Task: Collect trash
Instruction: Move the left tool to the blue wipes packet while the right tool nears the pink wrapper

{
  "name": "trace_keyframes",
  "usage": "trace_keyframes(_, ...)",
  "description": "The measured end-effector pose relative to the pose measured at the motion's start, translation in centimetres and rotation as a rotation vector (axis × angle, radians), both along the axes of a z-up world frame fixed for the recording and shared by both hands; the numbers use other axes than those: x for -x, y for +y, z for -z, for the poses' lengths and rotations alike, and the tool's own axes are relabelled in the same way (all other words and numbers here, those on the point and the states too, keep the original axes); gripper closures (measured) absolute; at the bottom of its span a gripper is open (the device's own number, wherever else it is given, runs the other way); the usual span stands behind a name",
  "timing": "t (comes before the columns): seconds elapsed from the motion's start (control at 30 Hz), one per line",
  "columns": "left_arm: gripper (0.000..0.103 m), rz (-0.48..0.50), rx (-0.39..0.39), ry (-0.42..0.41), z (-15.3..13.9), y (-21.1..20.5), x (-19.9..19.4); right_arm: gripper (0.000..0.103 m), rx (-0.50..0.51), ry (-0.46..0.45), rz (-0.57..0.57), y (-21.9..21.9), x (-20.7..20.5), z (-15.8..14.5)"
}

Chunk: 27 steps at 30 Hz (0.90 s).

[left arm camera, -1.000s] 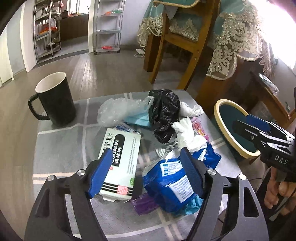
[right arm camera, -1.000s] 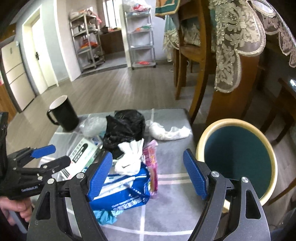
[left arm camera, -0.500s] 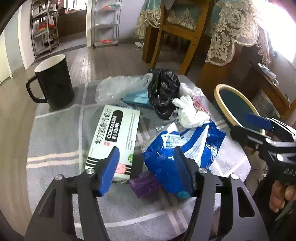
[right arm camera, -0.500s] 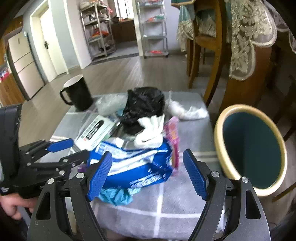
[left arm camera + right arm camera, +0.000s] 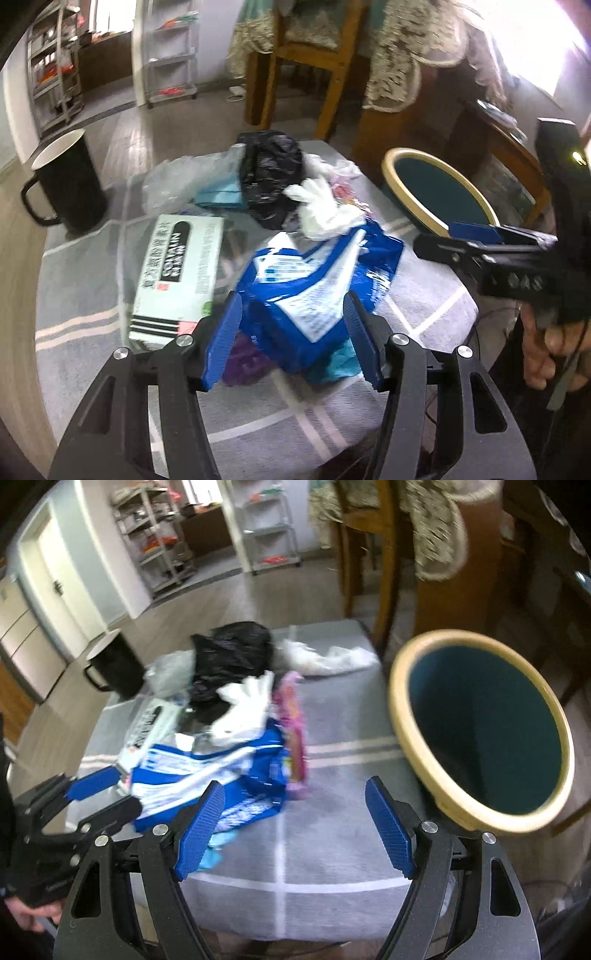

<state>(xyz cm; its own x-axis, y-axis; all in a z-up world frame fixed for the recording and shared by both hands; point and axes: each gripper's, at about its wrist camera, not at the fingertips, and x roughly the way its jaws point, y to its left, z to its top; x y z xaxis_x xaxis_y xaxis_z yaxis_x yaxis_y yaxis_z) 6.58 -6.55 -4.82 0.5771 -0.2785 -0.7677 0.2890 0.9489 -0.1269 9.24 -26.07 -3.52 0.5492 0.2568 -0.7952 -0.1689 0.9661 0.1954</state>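
A heap of trash lies on a grey-clothed table (image 5: 74,295): a blue plastic wrapper (image 5: 314,273) (image 5: 236,771), a white-green carton (image 5: 181,266), a black bag (image 5: 269,181) (image 5: 229,657), a white glove (image 5: 325,206) (image 5: 243,709), a pink wrapper (image 5: 291,723) and a clear bag (image 5: 177,181). My left gripper (image 5: 291,336) is open, its fingers on either side of the blue wrapper's near end. My right gripper (image 5: 295,830) is open and empty over the table's near edge, right of the wrapper. A teal bin with a cream rim (image 5: 480,731) (image 5: 436,192) stands right of the table.
A black mug (image 5: 66,184) (image 5: 114,668) stands at the table's far left. A wooden chair (image 5: 310,55) and a lace-draped table (image 5: 406,66) stand behind. Metal shelves (image 5: 269,528) line the far wall.
Both grippers have pulled back towards me and risen. The left gripper's fingers have narrowed somewhat around the blue wrapper. The trash has not moved.
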Motion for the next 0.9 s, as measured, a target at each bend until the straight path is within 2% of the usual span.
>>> trace_keyframes(0.27,0.046,0.077,-0.1,-0.013,0.9,-3.0,-1.3,0.024,-0.033,0.039,0.042,-1.5,-0.6,0.9)
trace_keyframes(0.5,0.046,0.098,-0.139,-0.044,-0.4,-4.0,-1.5,0.024,-0.052,0.045,0.064,-2.1,-0.7,0.8)
trace_keyframes(0.73,0.047,0.178,-0.219,-0.001,0.7,-6.4,-3.2,0.024,-0.078,0.038,0.093,-2.9,-0.8,0.5)
trace_keyframes(0.8,0.052,0.196,-0.245,0.013,1.2,-7.0,-3.6,0.024,-0.082,0.037,0.097,-3.1,-0.8,0.4)
trace_keyframes(0.83,0.058,0.2,-0.25,0.02,1.3,-7.1,-3.8,0.024,-0.085,0.036,0.098,-3.1,-0.9,0.4)
trace_keyframes(0.87,0.07,0.201,-0.25,0.031,1.5,-7.1,-4.0,0.024,-0.088,0.035,0.1,-3.1,-0.9,0.4)
trace_keyframes(0.9,0.075,0.204,-0.243,0.041,1.6,-7.1,-4.2,0.024,-0.091,0.033,0.102,-3.1,-1.0,0.4)
